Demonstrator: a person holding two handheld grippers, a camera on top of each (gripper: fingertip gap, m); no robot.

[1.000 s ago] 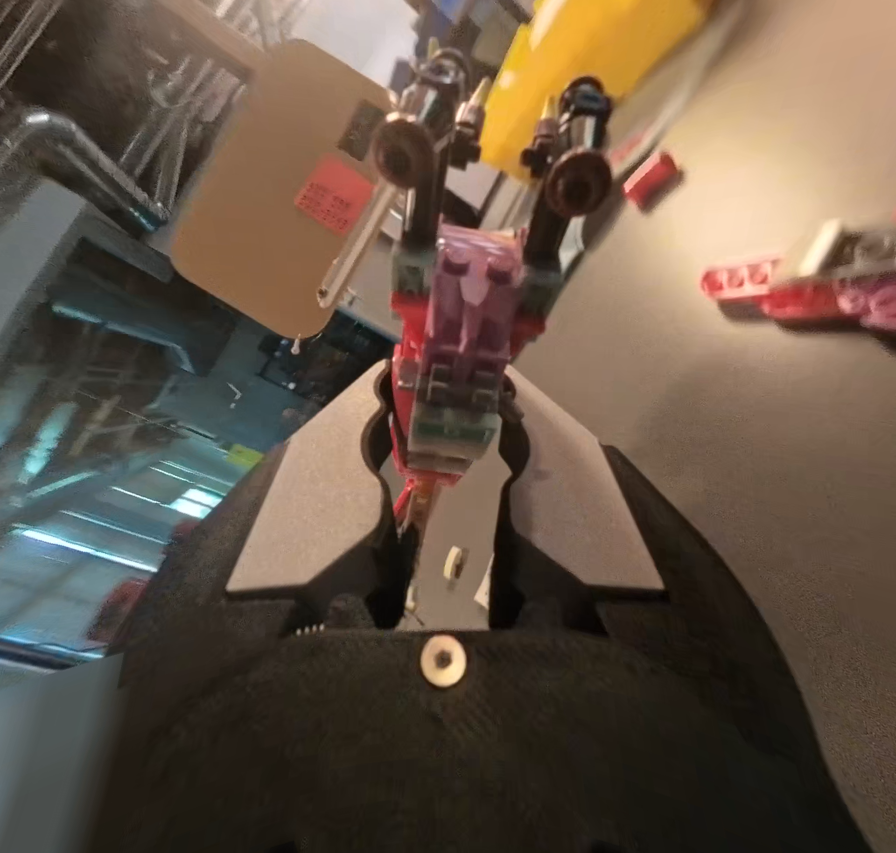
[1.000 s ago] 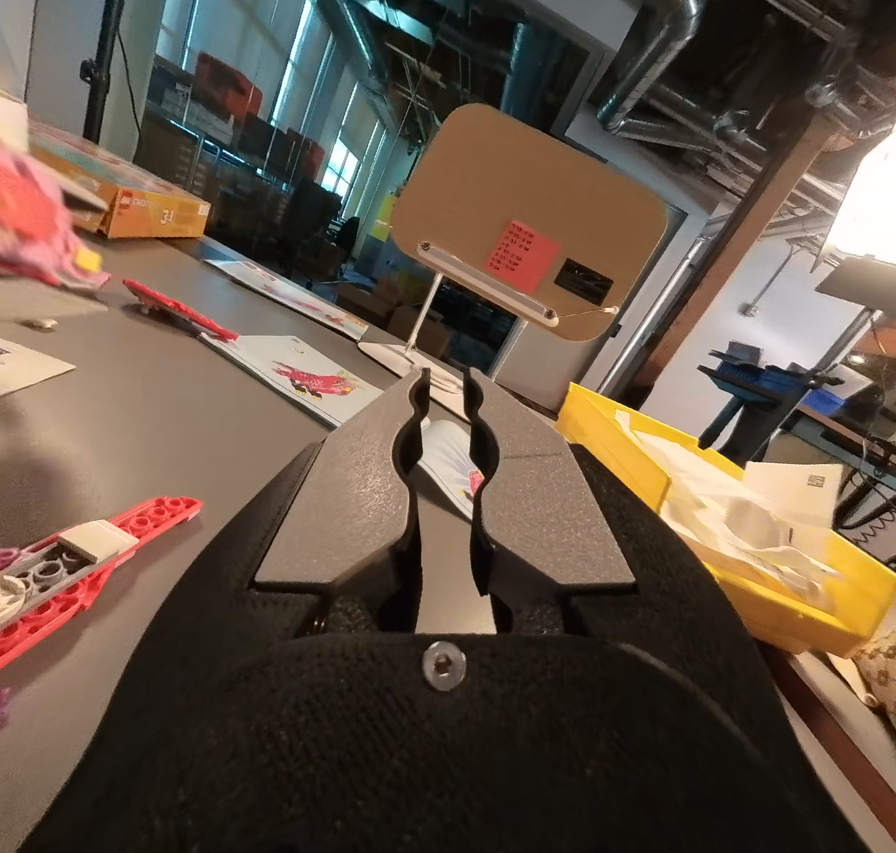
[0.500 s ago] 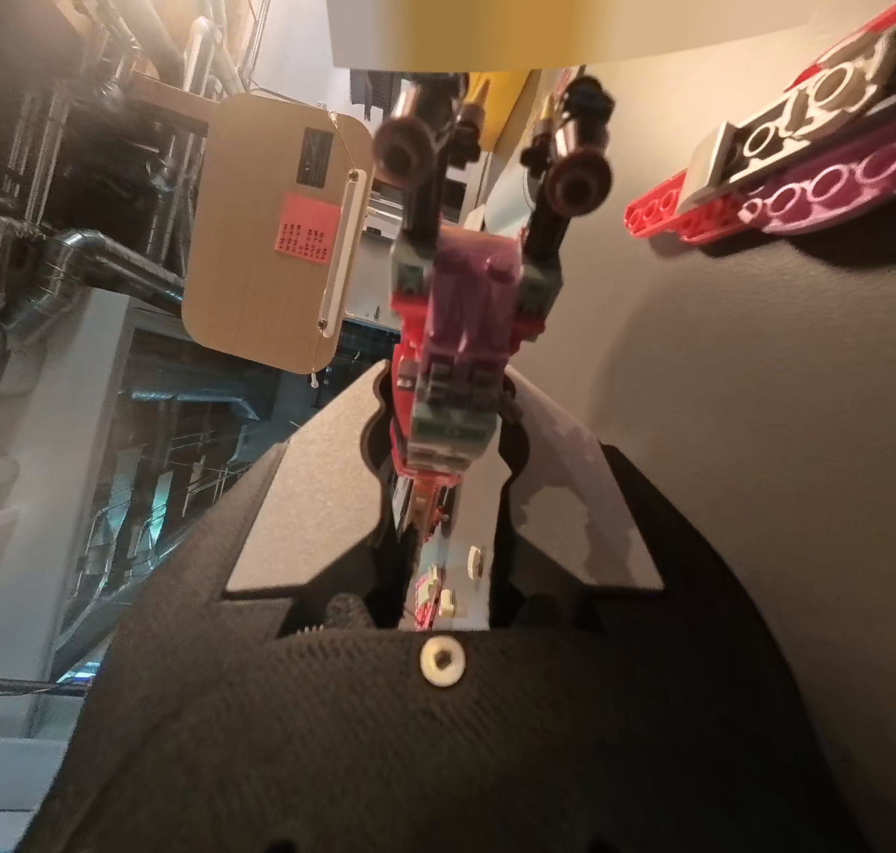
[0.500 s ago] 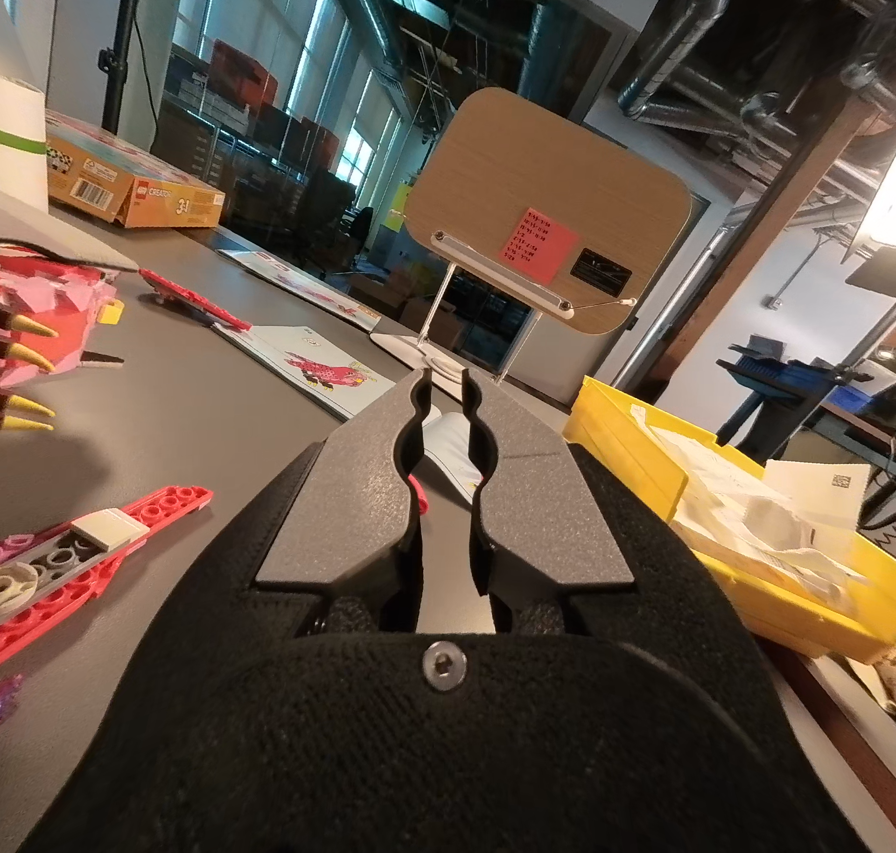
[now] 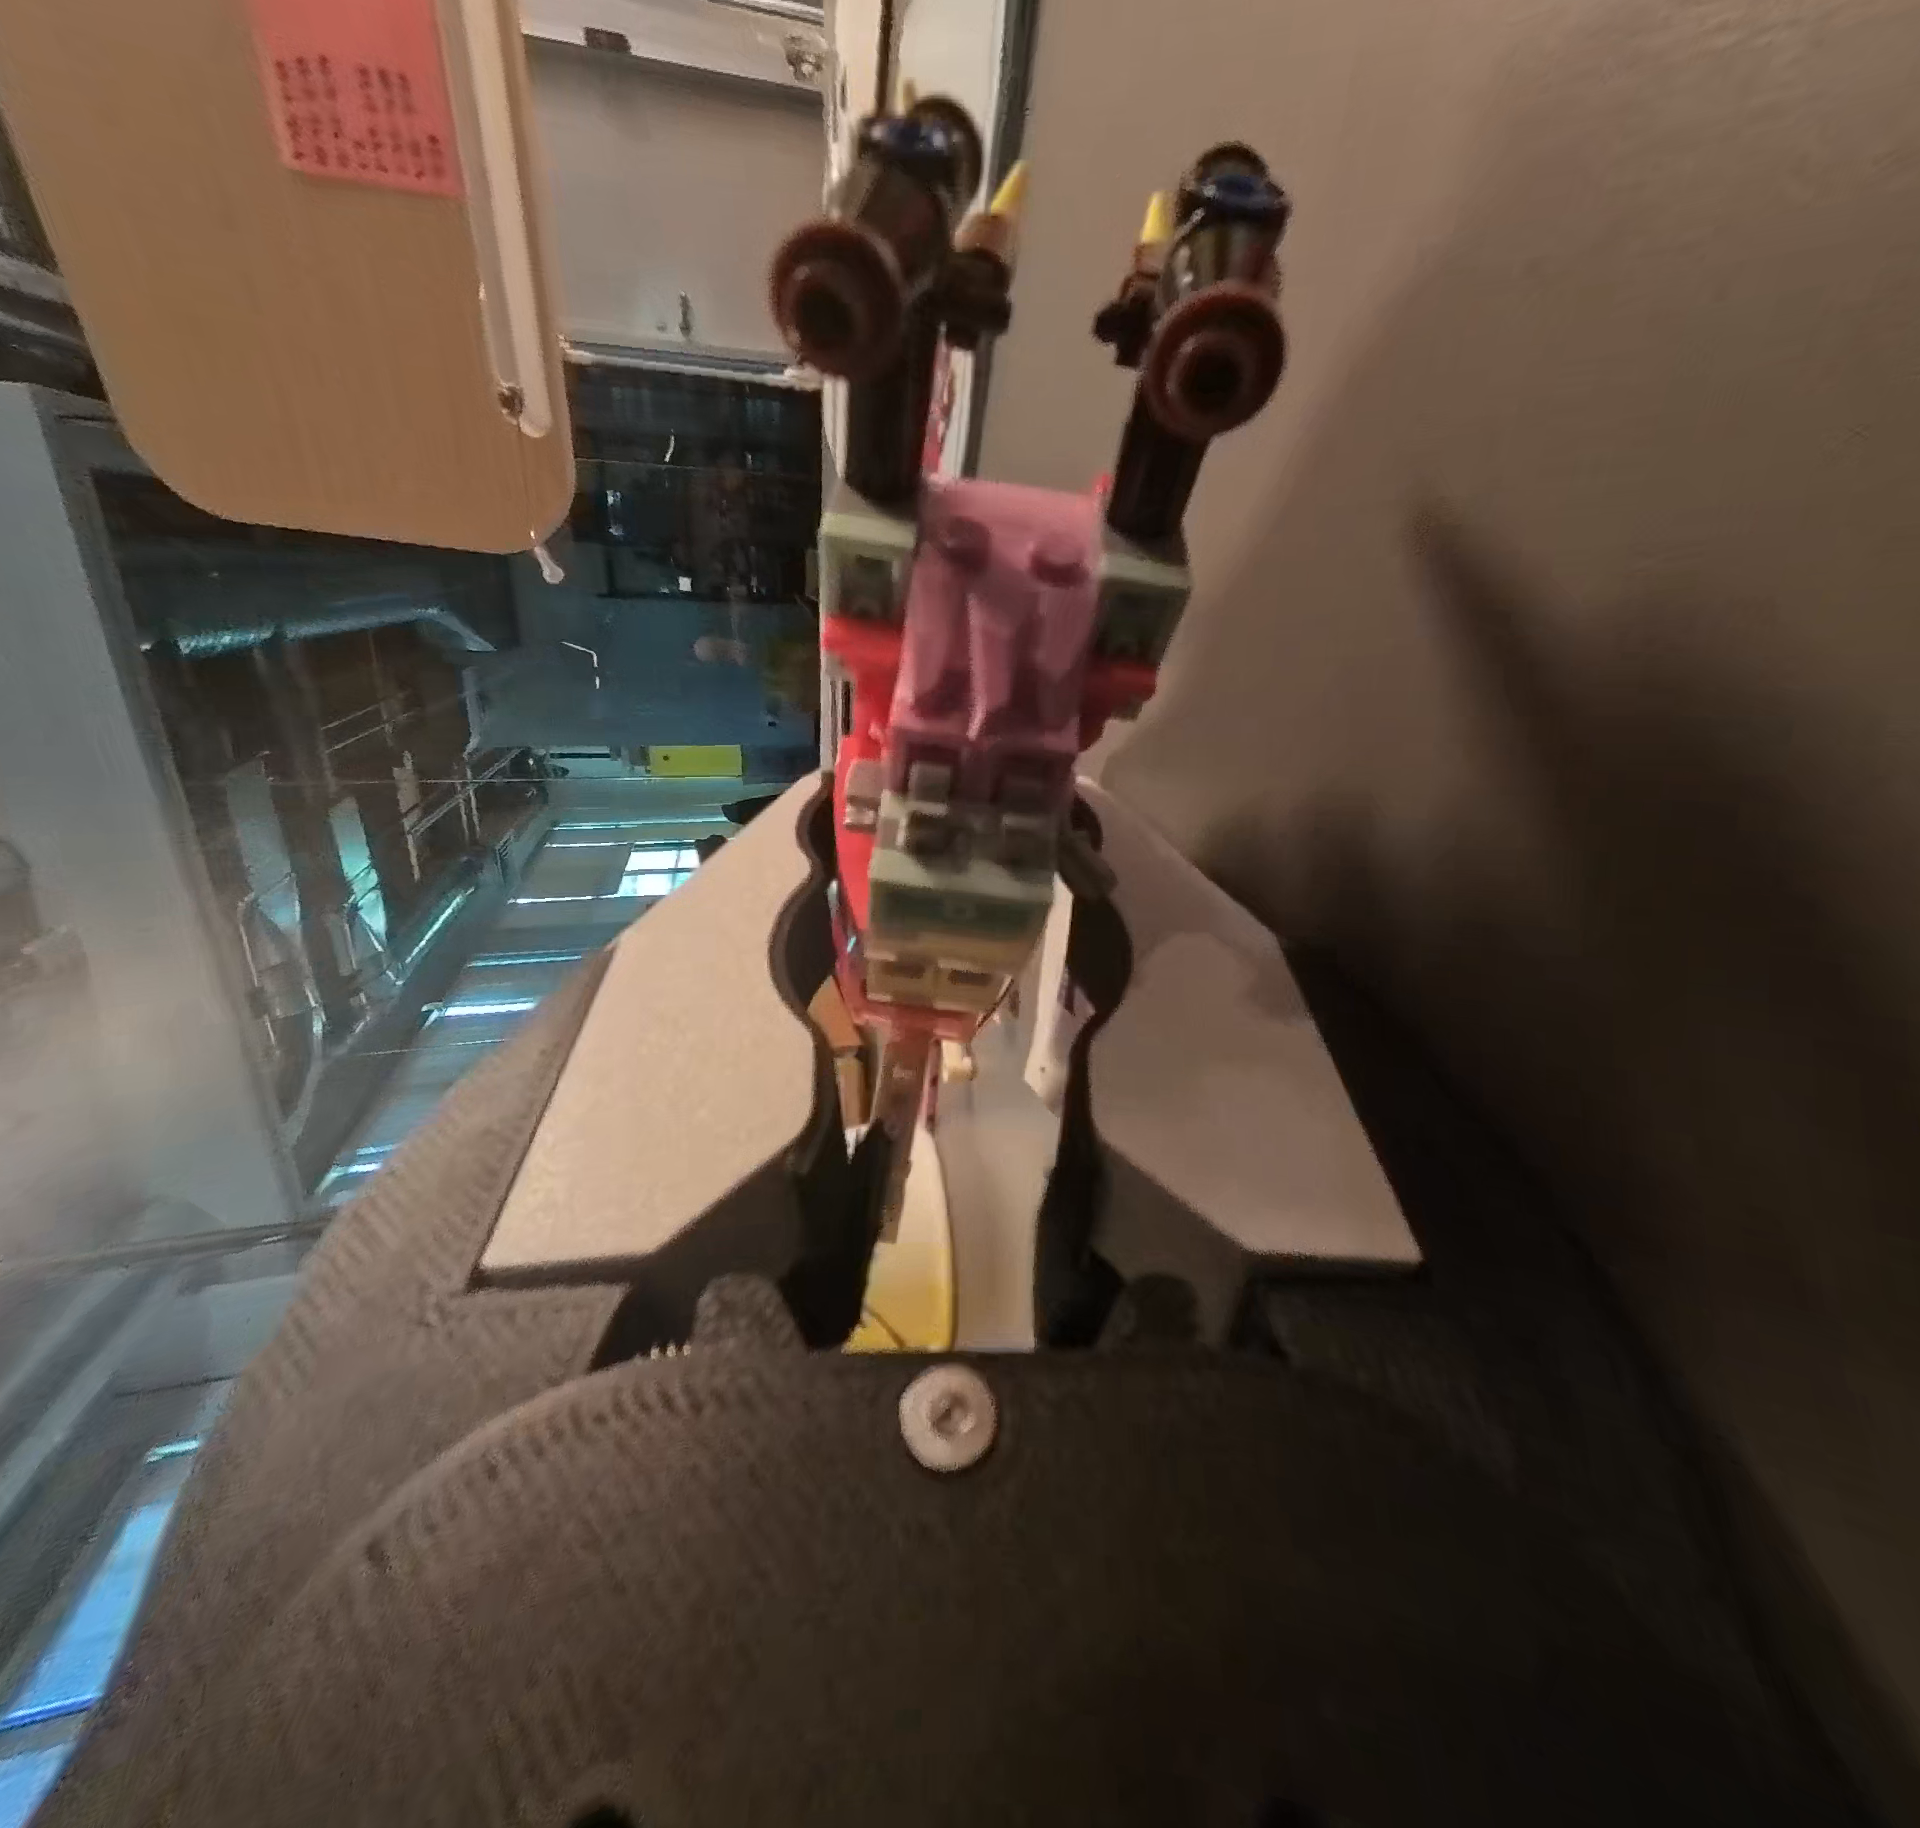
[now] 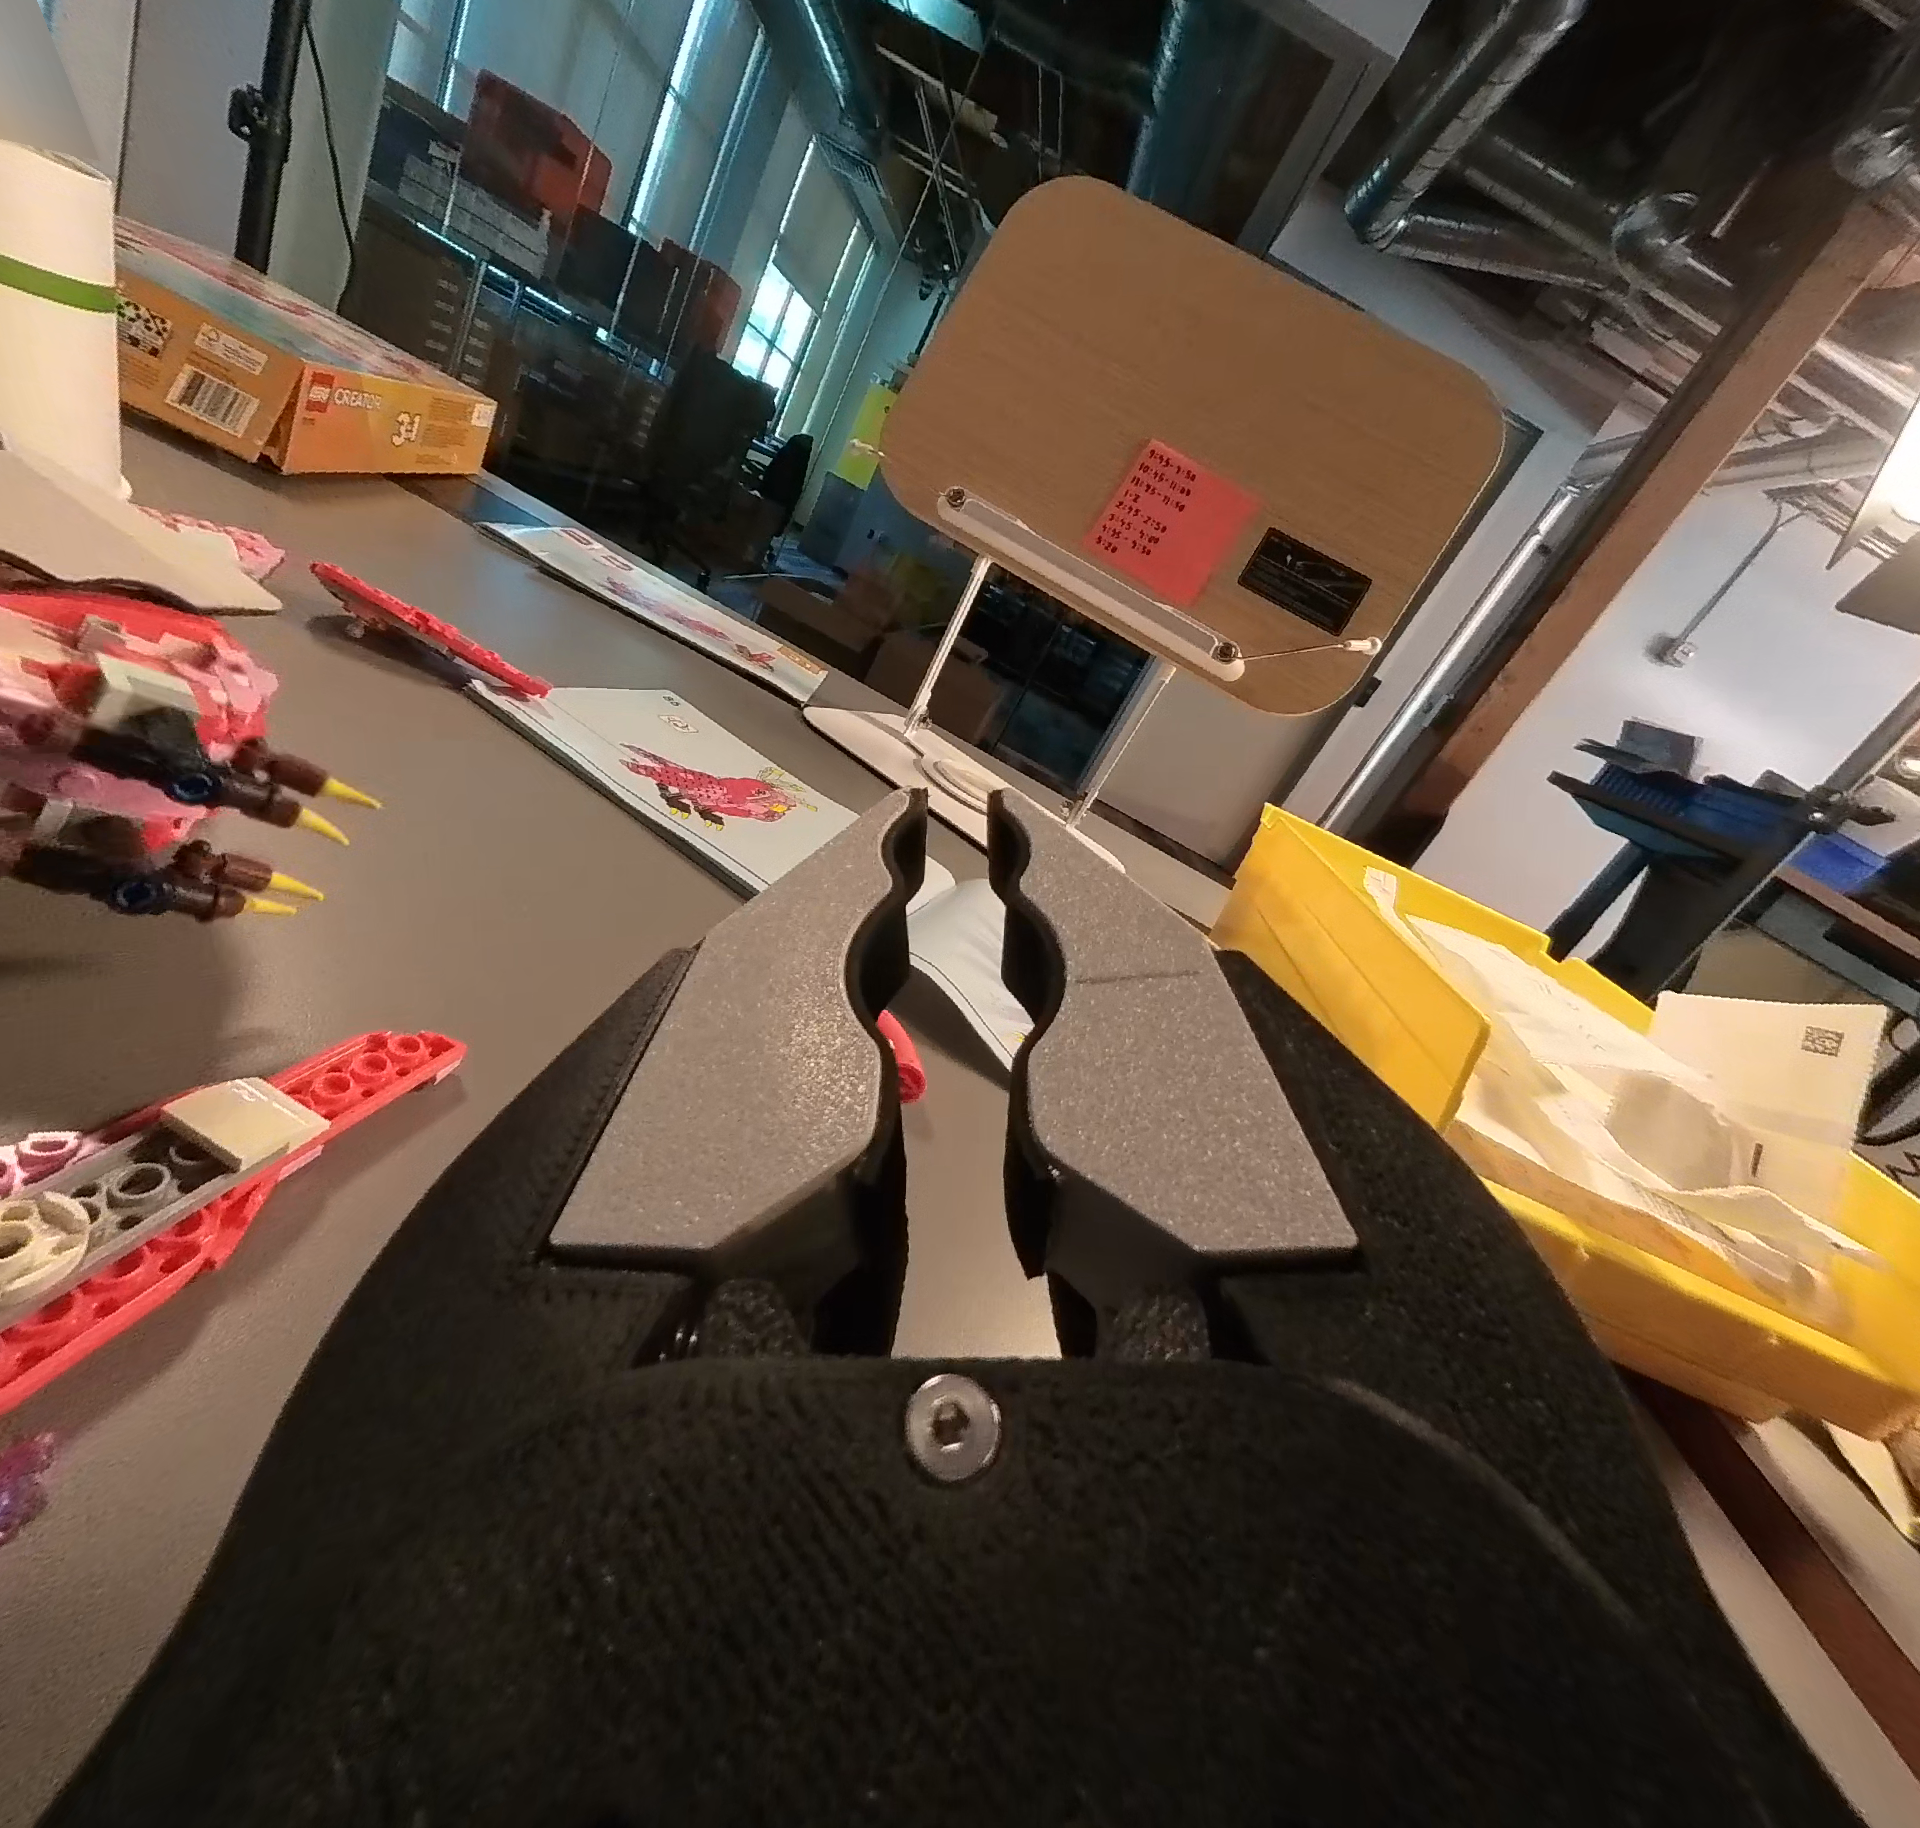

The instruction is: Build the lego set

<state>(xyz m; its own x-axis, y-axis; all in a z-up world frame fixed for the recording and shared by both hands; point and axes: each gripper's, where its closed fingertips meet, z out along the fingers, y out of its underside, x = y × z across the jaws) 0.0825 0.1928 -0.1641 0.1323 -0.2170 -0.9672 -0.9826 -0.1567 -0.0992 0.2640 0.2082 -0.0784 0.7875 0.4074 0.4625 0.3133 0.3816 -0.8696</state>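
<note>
pink brick creature sits pinched in our left gripper, while our right gripper hangs narrowly parted, holding nothing.

A yellow bin of crumpled papers sits at the tabletop's right edge; a wooden book stand and orange box stand along its far edge.

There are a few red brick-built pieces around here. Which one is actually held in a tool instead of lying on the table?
The red and pink clawed model, clamped in the left tool off the table. The flat red plate piece and the far red strip lie loose on the table.
</note>
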